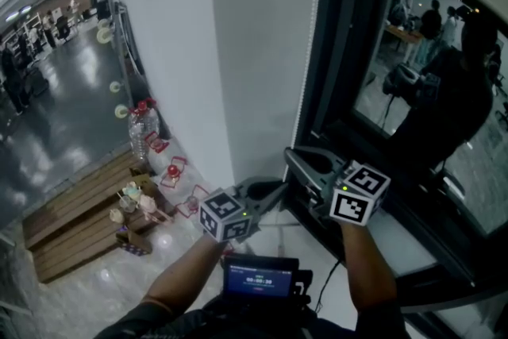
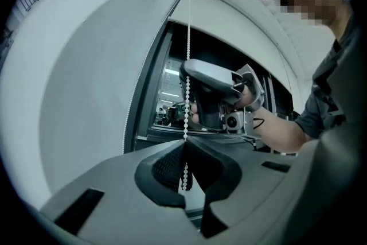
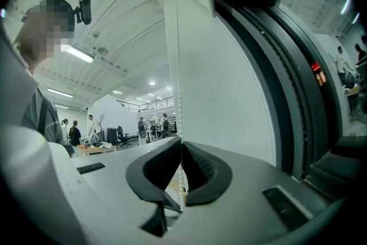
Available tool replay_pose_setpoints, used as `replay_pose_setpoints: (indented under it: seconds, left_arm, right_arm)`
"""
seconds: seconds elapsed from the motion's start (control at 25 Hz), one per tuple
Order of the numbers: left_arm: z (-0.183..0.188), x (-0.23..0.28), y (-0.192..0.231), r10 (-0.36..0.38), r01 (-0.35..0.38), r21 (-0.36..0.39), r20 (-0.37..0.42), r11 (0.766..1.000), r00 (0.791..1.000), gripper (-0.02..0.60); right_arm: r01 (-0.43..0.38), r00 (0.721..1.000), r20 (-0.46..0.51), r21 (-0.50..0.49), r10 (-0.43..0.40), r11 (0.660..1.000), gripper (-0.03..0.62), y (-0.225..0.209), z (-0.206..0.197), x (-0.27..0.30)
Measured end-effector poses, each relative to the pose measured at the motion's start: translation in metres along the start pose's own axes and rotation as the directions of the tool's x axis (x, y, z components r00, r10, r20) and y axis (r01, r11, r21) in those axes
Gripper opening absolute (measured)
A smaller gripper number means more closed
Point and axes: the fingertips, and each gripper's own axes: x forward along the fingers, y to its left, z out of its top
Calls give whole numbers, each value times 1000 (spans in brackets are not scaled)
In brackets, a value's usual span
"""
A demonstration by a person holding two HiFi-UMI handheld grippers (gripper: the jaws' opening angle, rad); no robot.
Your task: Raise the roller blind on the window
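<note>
Nearest, a small lit screen [image 1: 259,276] sits at the person's chest; beyond it the left gripper [image 1: 279,186] and the right gripper [image 1: 292,158] reach toward the window's left edge, tips close together, the right one higher; each gripper's own view shows its jaws pinched together on the white bead chain [image 2: 188,66], which runs straight up from the pads and dangles below them; the chain hangs just beside the white wall [image 1: 262,52], at the left side of the dark window [image 1: 413,107]; the roller blind [image 2: 241,31] covers only the top of the glass, its lower edge well above both grippers; far left, a water bottle [image 1: 141,127] stands near wooden boards [image 1: 75,210] on the floor.
</note>
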Motion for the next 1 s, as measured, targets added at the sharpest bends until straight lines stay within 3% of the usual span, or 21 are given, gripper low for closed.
replay_pose_setpoints:
  seconds: [0.2,0.32,0.4,0.76,1.0]
  left_arm:
    - [3,-5,5,53,-52,21,-14,998,999,5]
    - [11,-16,7,70,-70,9,-7,998,998,70]
    - [24,-27,6,77,-77,20,11,997,997,75]
    - [160,-38,-16,25,-59,165,205,985,978,92]
    - [214,-6,-12,-6,-37,218,193,975,981,92]
  right_arm:
    - [-7,1000,-2,-3,7,1000,6,0,1,0]
    - [-7,1000,-2,-4,7,1000,6,-2,-1,-2]
    - [-10,1000,-6,-6,10,1000,3,-1,-3,-2]
    - [-24,1000,4,-9,24,1000,2,-1,-4,-3]
    - [-35,999,8,-12,35,999,2,2,-3,-3]
